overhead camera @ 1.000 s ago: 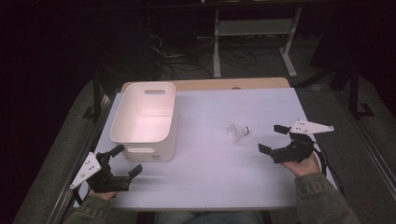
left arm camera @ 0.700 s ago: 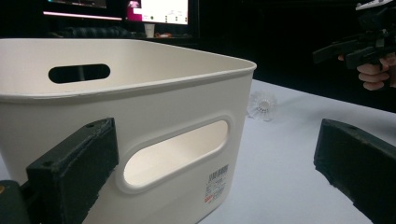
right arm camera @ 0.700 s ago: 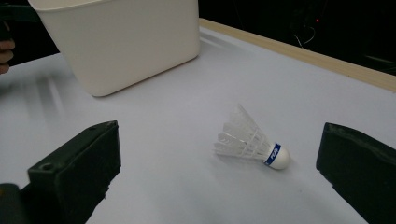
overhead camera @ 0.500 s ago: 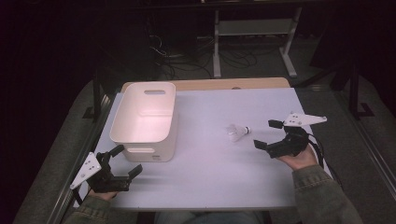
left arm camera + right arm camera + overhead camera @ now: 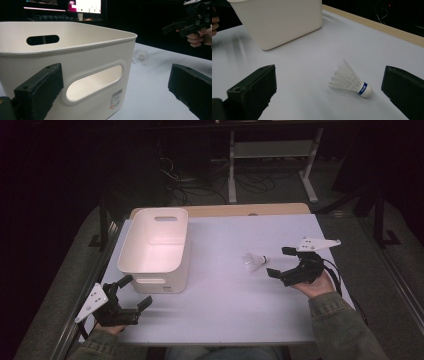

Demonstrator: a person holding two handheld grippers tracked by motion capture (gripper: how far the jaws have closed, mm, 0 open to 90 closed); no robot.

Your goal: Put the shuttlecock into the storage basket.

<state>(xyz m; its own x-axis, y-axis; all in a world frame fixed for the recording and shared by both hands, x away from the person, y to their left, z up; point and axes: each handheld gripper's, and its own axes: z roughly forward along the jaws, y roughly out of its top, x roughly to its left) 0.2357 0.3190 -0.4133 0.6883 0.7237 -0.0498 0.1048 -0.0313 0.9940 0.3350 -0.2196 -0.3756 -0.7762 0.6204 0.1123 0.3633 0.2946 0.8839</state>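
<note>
White shuttlecock lies on its side on pale desk, right of centre, well apart from white bin at left. Right gripper hovers just beside shuttlecock, jaws wide, empty, pointing at it. In right gripper view, shuttlecock sits between jaws, nearer one side, cork tip with blue band facing away from bin. Left gripper rests near front desk edge, just before bin, jaws wide, empty.

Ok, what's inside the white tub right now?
Nothing visible: the tub shows bare white floor and walls from above. The strip under its near rim is hidden. The shuttlecock lies outside on the table.
</note>
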